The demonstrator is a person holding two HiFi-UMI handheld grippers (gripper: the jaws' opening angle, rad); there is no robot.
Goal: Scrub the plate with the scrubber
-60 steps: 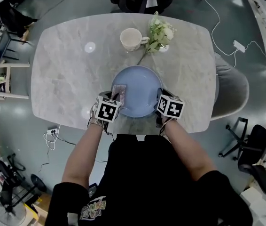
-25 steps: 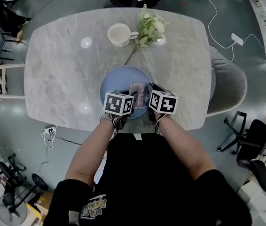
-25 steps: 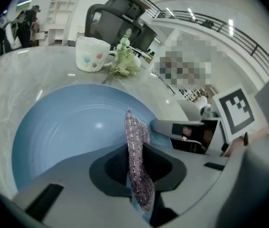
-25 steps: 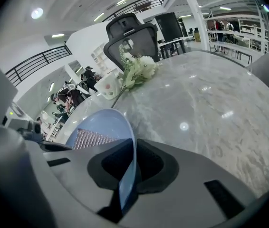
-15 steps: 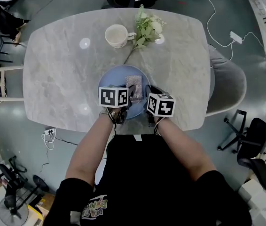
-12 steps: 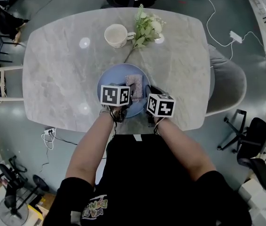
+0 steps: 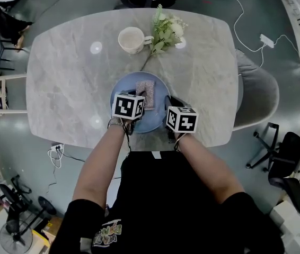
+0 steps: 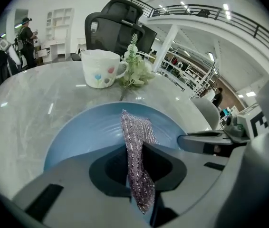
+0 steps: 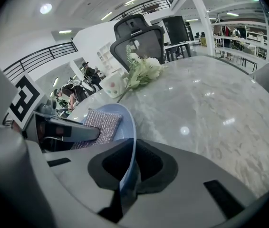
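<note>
A blue plate [image 7: 158, 115] lies on the marble table near its front edge. My left gripper [image 7: 138, 95] is shut on a silvery mesh scrubber [image 7: 145, 92], which lies flat on the plate's inner surface. In the left gripper view the scrubber [image 8: 133, 132] runs out from between the jaws of that gripper [image 8: 135, 149] over the plate [image 8: 84, 132]. My right gripper [image 7: 170, 103] is shut on the plate's right rim. The right gripper view shows the thin rim of the plate [image 9: 129, 127] pinched in that gripper [image 9: 133, 151], with the scrubber [image 9: 99, 123] to the left.
A white cup [image 7: 130, 39] and a sprig of pale flowers [image 7: 167, 32] stand on the table's far side, behind the plate. The marble table [image 7: 65, 83] spreads to the left and right. A grey chair [image 7: 256, 97] stands at the right edge.
My left gripper has slid the scrubber away from me and slightly left across the plate. The right gripper and the plate have stayed almost in place.
</note>
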